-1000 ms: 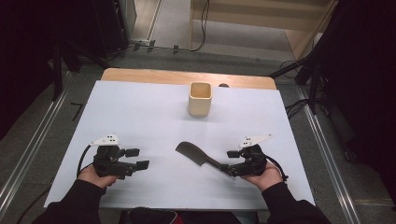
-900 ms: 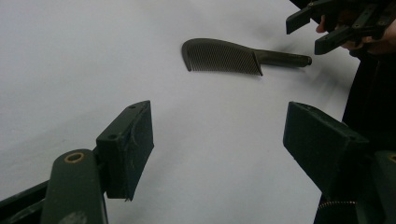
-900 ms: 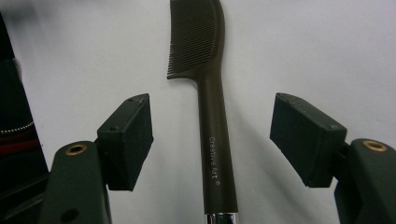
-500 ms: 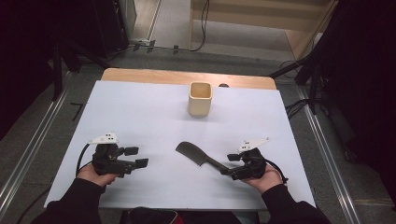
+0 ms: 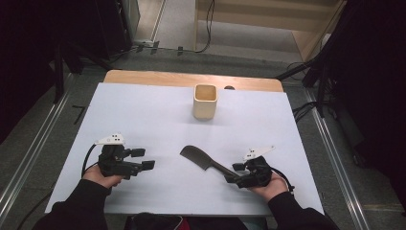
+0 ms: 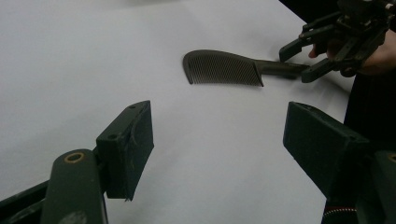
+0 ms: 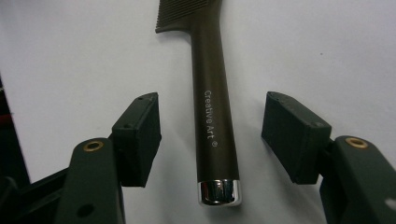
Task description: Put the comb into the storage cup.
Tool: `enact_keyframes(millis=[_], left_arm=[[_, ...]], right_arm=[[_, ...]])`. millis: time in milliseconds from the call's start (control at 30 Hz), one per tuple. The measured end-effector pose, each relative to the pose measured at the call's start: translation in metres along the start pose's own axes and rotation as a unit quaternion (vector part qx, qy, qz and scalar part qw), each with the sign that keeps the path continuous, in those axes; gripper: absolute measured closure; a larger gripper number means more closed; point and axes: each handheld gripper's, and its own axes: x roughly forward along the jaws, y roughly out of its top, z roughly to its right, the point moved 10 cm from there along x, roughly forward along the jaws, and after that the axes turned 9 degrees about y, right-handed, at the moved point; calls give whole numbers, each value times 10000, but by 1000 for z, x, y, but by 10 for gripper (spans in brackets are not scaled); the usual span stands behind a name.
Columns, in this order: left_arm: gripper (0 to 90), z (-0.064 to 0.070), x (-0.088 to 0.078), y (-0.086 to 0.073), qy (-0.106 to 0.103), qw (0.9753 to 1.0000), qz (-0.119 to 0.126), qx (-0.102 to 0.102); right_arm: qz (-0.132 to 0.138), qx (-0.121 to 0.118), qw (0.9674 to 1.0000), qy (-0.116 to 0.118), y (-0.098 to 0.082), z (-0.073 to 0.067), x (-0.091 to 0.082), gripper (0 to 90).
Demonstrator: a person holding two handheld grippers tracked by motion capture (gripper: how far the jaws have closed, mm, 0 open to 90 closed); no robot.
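Note:
A dark brown comb (image 5: 203,160) lies flat on the white table top (image 5: 143,115), teeth end toward the middle, handle toward the right. In the right gripper view its handle (image 7: 212,102) with a chrome cap runs between my right gripper's jaws (image 7: 211,133). Those jaws have just been closing, but a gap remains on both sides of the handle. The right gripper (image 5: 232,173) sits low at the handle end. My left gripper (image 5: 142,158) rests at the left, open and empty (image 6: 219,140), facing the comb (image 6: 224,69) and the right gripper (image 6: 299,60).
A beige square cup (image 5: 205,101) stands upright at the far middle of the table. A wooden strip (image 5: 143,76) edges the far side. Metal rails run along both sides of the table.
The right gripper has tipped and settled lower around the comb's handle end, and its jaws stand narrower. The left gripper and the comb have not moved.

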Motion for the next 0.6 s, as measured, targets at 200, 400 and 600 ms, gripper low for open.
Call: enact_keyframes(millis=[200,400,600], left_arm=[[251,0,0,1,15,10000,10,12],[251,0,0,1,17,10000,16,11],[252,0,0,1,19,10000,15,5]], right_arm=[[93,-326,9988,-349,-2,1,1,466],[281,-775,9951,-544,-1,-1,7,581],[338,-753,9949,-577,-1,3,5,671]])
